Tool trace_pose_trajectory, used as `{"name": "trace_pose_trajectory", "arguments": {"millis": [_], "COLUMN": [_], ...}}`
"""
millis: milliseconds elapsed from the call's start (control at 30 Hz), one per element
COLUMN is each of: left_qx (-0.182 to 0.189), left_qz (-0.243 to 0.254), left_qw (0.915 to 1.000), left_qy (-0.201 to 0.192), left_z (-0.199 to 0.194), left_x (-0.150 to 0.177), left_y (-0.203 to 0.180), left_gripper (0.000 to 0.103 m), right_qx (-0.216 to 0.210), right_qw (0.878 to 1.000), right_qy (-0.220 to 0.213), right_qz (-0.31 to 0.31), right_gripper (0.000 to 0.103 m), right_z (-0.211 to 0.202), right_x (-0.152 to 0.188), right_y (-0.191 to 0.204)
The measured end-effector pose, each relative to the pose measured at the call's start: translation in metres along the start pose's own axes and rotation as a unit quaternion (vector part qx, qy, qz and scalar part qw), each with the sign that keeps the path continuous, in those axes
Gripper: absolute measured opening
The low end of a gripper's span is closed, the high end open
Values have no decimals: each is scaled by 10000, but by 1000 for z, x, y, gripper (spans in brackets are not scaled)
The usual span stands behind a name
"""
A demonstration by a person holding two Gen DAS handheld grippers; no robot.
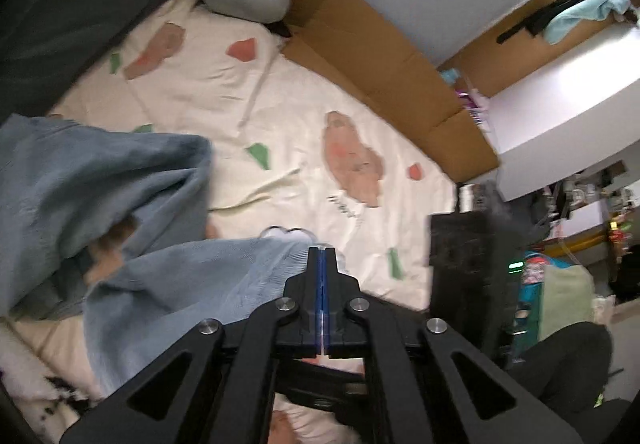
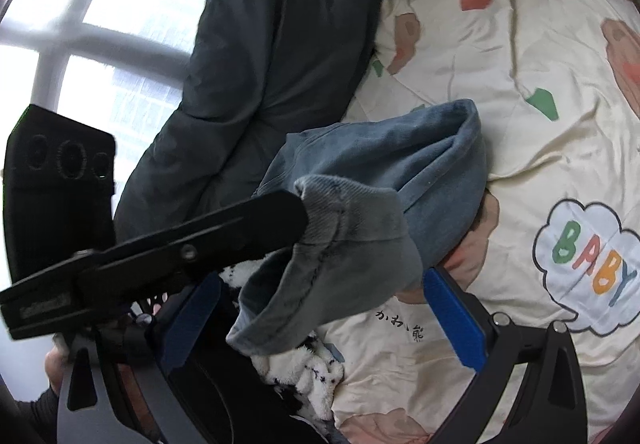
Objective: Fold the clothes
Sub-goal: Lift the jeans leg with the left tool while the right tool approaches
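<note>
Holds the left gripper (image 1: pixel 324 256) pinched fully shut on a ribbed edge of the blue sweater (image 2: pixel 400 164), with that edge raised off the cream printed bedsheet (image 2: pixel 520 124) and the rest bunched on the sheet just beside the dark grey duvet (image 2: pixel 260 44). Spreads the right gripper (image 2: pixel 320 316) wide, blue pads (image 2: pixel 452 316) on either side of the hanging cuff, gripping nothing.
</note>
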State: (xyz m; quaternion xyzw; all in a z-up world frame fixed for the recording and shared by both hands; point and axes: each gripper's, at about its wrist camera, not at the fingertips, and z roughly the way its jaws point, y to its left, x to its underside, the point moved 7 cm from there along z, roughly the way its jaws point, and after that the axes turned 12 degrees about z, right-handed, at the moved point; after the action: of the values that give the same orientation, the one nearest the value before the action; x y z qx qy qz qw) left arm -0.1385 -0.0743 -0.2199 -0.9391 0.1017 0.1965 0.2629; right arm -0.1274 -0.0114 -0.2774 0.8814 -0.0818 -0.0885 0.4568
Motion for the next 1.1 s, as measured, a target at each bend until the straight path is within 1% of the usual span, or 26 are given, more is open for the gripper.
{"name": "trace_pose_trajectory", "arguments": {"millis": [100, 167, 200, 233, 267, 300, 333, 400, 467, 500, 533, 567, 667, 733, 767, 800, 833, 867, 900, 933, 967, 1100], "left_qx": [101, 80, 59, 38, 17, -4, -42, -259, -413, -479, -559, -689, -933, -967, -987, -1005, -1018, -1033, -1051, -1069, -1086, -1135], "left_qz": [99, 136, 118, 100, 82, 64, 40, -83, -268, -372, -475, -574, -949, -1148, -1233, -1312, -1372, -1427, -1464, -1502, -1536, -1633], "left_qw": [9999, 9999, 9999, 9999, 9999, 9999, 9999, 9993, 9980, 9972, 9961, 9945, 9889, 9861, 9847, 9834, 9824, 9815, 9808, 9801, 9794, 9758], "left_qy": [0, 37, 58, 79, 100, 121, 146, 273, 404, 444, 486, 540, 655, 706, 731, 751, 751, 750, 744, 738, 734, 909], "left_z": [9, 16, 16, 17, 18, 19, 19, 19, 20, 19, 18, 17, 15, 15, 15, 15, 15, 15, 16, 17, 18, 38], "left_x": [-6, -7, -5, -4, -2, -1, 1, 12, 27, 35, 44, 54, 84, 100, 107, 114, 119, 124, 127, 131, 135, 147], "left_y": [-12, -15, -12, -9, -7, -4, 0, 18, 38, 49, 60, 71, 103, 115, 121, 125, 129, 133, 135, 138, 141, 156], "left_gripper": [0, 0, 0, 0, 0, 0, 0, 0, 0, 0, 0, 0, 0, 0, 2, 8, 17, 22, 34, 44, 47, 47], "right_qx": [9, 123, 180, 237, 367, 570, 713, 867, 979, 1014, 1033, 1052, 1094, 1118, 1133, 1151, 1170, 1189, 1211, 1236, 1254, 1301], "right_qw": [9995, 9988, 9983, 9977, 9965, 9944, 9919, 9871, 9830, 9818, 9818, 9822, 9836, 9845, 9850, 9856, 9861, 9865, 9868, 9869, 9870, 9872], "right_qy": [-13, -4, 1, 5, 3, -6, -23, -64, -71, -66, -48, -23, 61, 110, 139, 171, 203, 238, 278, 317, 360, 538], "right_qz": [303, 467, 549, 632, 746, 891, 1047, 1346, 1554, 1606, 1593, 1559, 1436, 1345, 1290, 1227, 1164, 1100, 1042, 991, 941, 748], "right_gripper": [103, 99, 79, 44, 30, 20, 20, 21, 35, 50, 61, 64, 65, 65, 65, 65, 65, 65, 65, 65, 65, 65], "right_z": [-1, 1, 1, 2, 2, 2, 2, -2, -4, -4, -4, -3, 1, 4, 6, 8, 11, 13, 16, 19, 22, 33], "right_x": [-3, -5, -5, -6, -7, -7, -7, -6, -3, -1, 0, 1, 5, 10, 12, 14, 16, 18, 20, 23, 26, 38], "right_y": [-14, -25, -31, -37, -46, -59, -72, -97, -115, -122, -125, -127, -126, -123, -121, -120, -118, -117, -116, -115, -114, -111]}}
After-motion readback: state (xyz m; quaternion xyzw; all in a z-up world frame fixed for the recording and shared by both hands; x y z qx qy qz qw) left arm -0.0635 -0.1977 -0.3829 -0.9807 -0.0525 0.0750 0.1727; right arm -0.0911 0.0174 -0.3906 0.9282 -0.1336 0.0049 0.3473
